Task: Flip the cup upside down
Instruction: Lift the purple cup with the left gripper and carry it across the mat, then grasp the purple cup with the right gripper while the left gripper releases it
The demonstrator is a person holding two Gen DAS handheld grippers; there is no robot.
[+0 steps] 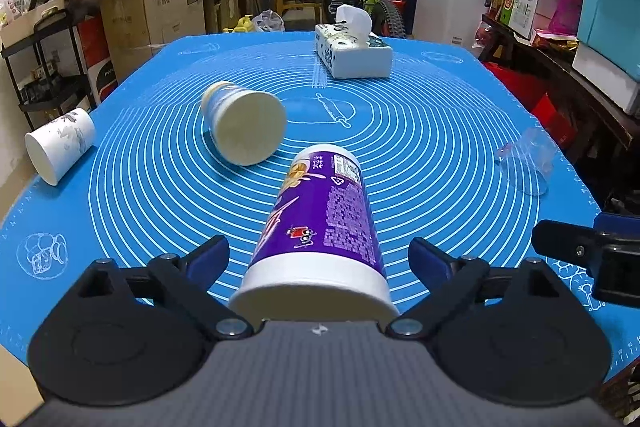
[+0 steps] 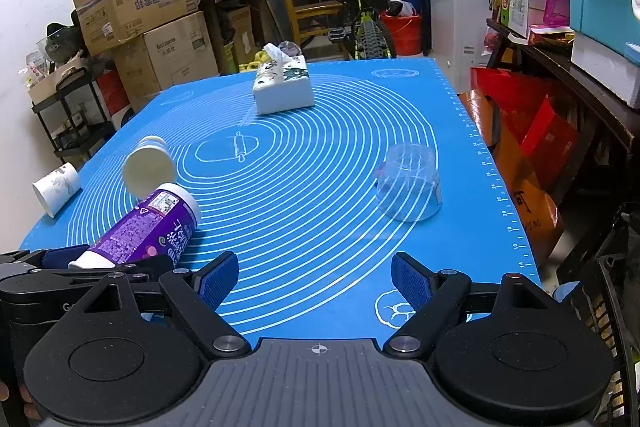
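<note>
purple cup: lies on its side on the blue mat, wide white rim toward the camera, between the spread blue pads of the left tongs.
left tongs: wide, not gripping; pads flank the cup near its rim, apart from it.
right tongs: wide, empty, above bare mat to the right.
nearby: cream cup on its side just beyond; clear cup already mouth-down; white cup at the surface's left edge; tissue box far back.
step in hand: likely closing on the purple cup.
doing it well: pinch the firm rim band squarely, lift clear of the cream cup, rotate mouth-down, set flat.
</note>
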